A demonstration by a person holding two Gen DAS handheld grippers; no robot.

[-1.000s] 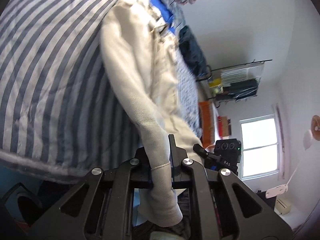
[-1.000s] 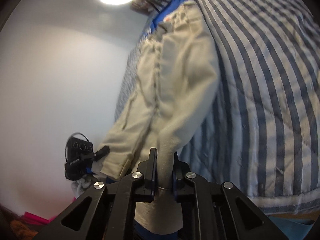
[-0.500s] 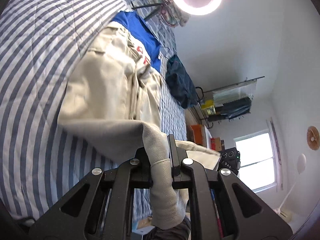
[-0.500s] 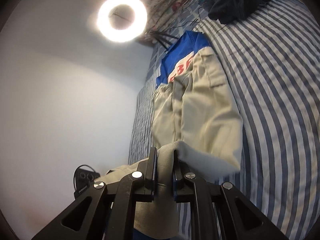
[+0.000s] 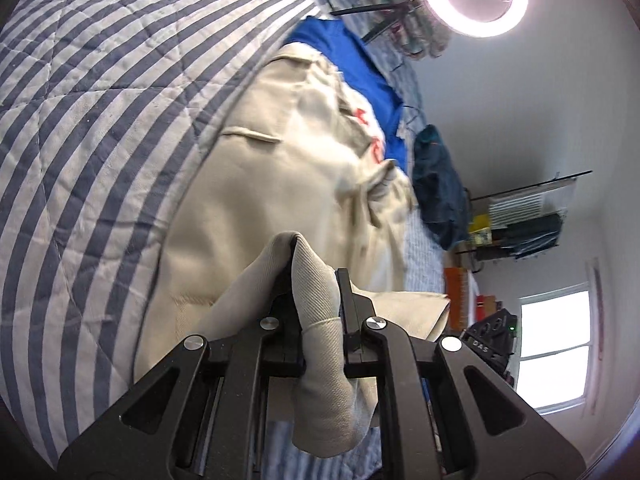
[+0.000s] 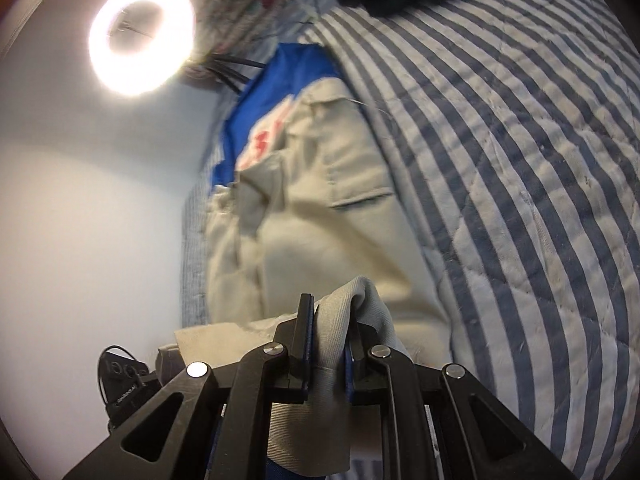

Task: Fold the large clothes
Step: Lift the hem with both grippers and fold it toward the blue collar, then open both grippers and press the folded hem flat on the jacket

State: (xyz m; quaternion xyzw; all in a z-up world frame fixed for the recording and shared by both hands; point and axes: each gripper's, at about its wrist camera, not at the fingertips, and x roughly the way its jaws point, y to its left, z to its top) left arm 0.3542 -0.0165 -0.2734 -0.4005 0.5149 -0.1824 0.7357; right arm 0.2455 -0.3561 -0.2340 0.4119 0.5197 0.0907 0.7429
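Since the earlier frames both grippers have carried the hems forward over the beige trousers [image 5: 280,184], which now lie flatter and fill more of each view on the striped quilt [image 5: 100,128]. The left gripper [image 5: 316,300] is clamped on a beige trouser hem, fabric bunched between its jaws and hanging below; the right gripper [image 6: 328,332] is likewise closed on the other hem. A blue garment [image 6: 276,92] lies under the waistband end, with a ring light [image 6: 140,36] beyond.

Glaring ring light [image 6: 141,34]; seemingly motion-blurred
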